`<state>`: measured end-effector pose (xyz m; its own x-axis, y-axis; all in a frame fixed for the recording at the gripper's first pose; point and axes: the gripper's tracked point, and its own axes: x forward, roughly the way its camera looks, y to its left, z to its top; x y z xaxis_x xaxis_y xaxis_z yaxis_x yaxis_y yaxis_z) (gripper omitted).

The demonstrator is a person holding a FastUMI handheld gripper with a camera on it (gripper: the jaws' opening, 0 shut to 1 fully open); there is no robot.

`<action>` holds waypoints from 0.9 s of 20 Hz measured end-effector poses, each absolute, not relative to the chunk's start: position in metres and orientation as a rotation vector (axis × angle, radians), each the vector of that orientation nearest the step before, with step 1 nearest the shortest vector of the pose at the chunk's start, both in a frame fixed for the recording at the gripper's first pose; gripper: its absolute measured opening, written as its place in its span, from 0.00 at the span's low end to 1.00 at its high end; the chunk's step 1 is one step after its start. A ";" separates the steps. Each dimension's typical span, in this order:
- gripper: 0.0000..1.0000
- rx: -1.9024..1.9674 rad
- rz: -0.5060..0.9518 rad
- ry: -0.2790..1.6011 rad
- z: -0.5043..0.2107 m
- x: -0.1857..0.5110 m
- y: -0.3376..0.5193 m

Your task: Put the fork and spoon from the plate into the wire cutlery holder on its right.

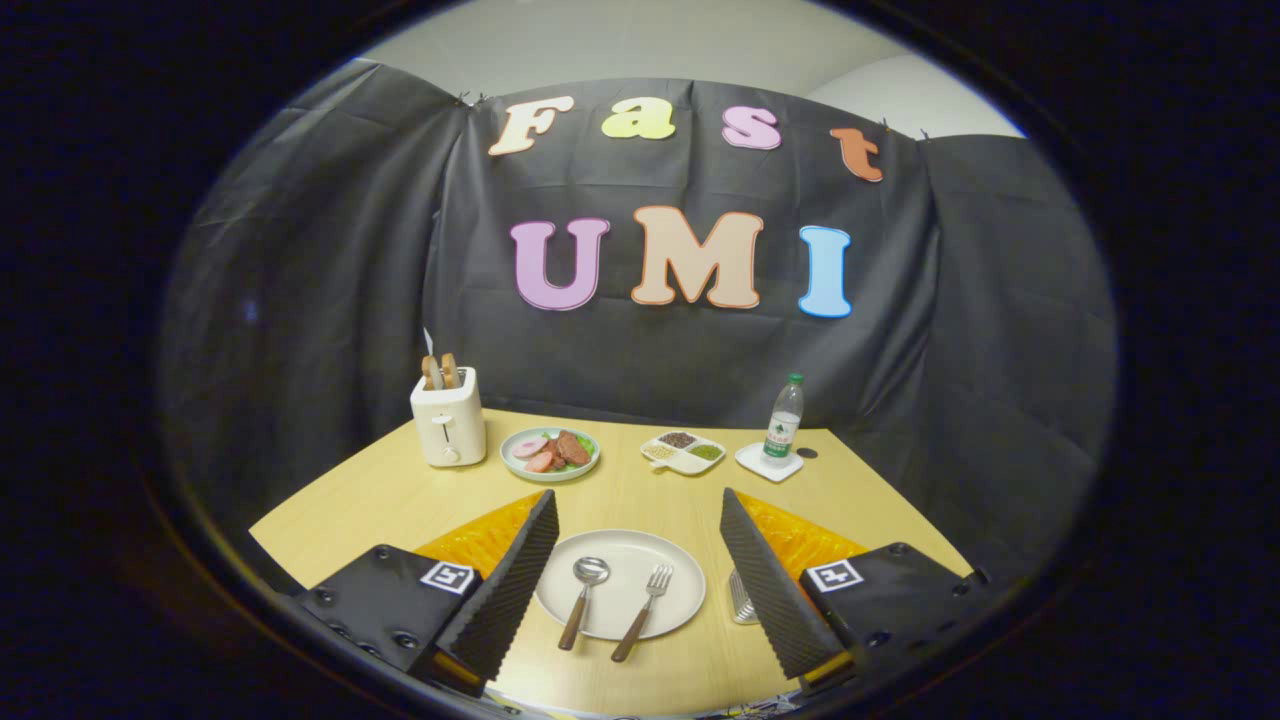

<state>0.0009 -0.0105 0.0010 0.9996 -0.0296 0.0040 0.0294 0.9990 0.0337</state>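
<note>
- The tool [640,545] hangs above the near side of the table [400,495], its two fingers spread wide apart and gripping nothing.
- Right between those fingers lies the plate [620,582], pale and round, flat on the table.
- On the plate, the spoon [584,597] lies to the left and the fork [645,596] to the right, side by side but not touching, heads pointing away from the tool, brown handles sticking out over the plate's near rim.
- Handling call: both look light, thin and stiff, with smooth metal heads that would likely slip. The handles look like the better hold, and where they overhang the rim the fingers should be able to close on them without scraping the plate.
- The plate itself could skid or tip if a finger presses on its edge, so a clean lift looks wise.
- The wire cutlery holder [741,598] peeks out just right of the plate, mostly hidden behind the right finger; only a sliver of silvery wire shows, so its shape and opening are hard to judge.
- Further out: a white toaster [448,428] with bread in its slots, a plate of sliced meat [550,453], a divided dish [683,452] of grains, and a water bottle [784,420] standing on a white coaster [768,462].
- A small dark spot lies beside the coaster, too small to identify.
</note>
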 end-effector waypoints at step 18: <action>1.00 0.075 -0.038 0.134 -0.030 0.007 0.016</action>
